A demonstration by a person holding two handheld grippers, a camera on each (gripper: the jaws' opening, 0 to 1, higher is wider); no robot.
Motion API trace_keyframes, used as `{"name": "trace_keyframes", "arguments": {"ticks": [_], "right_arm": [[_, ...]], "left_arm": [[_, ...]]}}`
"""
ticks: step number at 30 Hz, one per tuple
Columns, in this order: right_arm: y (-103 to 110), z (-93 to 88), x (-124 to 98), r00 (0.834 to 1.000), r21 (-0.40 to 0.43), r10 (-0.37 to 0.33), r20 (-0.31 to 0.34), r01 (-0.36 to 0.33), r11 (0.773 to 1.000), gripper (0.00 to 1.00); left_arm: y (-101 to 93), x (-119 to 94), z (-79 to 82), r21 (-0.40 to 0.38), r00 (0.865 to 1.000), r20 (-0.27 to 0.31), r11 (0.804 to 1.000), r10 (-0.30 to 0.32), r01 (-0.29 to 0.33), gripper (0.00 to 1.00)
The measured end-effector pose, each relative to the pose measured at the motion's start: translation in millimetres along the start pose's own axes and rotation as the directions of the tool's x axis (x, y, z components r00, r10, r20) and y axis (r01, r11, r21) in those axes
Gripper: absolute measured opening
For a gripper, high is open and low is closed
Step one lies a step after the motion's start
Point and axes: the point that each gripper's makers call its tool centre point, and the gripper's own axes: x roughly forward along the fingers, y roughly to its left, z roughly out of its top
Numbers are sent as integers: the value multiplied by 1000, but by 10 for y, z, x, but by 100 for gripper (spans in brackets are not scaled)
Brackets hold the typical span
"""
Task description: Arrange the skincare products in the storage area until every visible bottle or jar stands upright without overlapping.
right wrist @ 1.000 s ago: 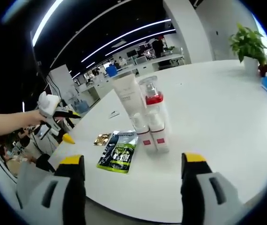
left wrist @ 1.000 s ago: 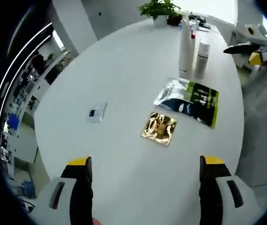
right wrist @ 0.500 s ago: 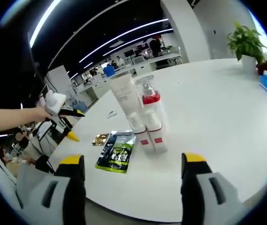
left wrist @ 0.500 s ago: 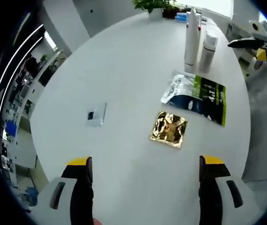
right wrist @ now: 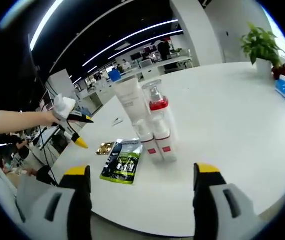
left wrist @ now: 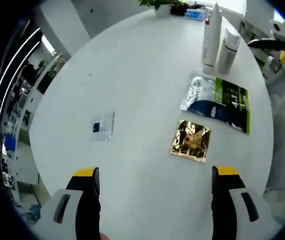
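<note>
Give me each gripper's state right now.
Left gripper: open, holding nothing, above the white table.
Right gripper: open, holding nothing.

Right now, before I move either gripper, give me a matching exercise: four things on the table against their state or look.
Things:
1. gold foil sachet
2. green and black pouch
3. white tube
4. red-collared pump bottle

States:
A. stands upright, the tallest of the cluster
B. lies flat, shiny, nearest the left gripper
C. stands upright with a clear cap, beside the tube
D. lies flat between the sachet and the standing bottles

Pairs: 1-B, 2-D, 3-A, 4-C
</note>
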Motion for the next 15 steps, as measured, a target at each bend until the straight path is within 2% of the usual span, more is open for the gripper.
{"name": "trace_keyframes", "arguments": {"ticks": [11, 15], "right_arm": [[11, -24, 14, 1000, 7, 7, -15, -7, 1000, 86], [5, -28, 18, 1000, 13, 7, -17, -6, 1000, 86]], "left_arm": [[169, 110, 99, -20, 1000, 13, 1000, -8, 8, 90], [237, 132, 100, 13, 1000, -17, 1000, -14, 14, 90]]}}
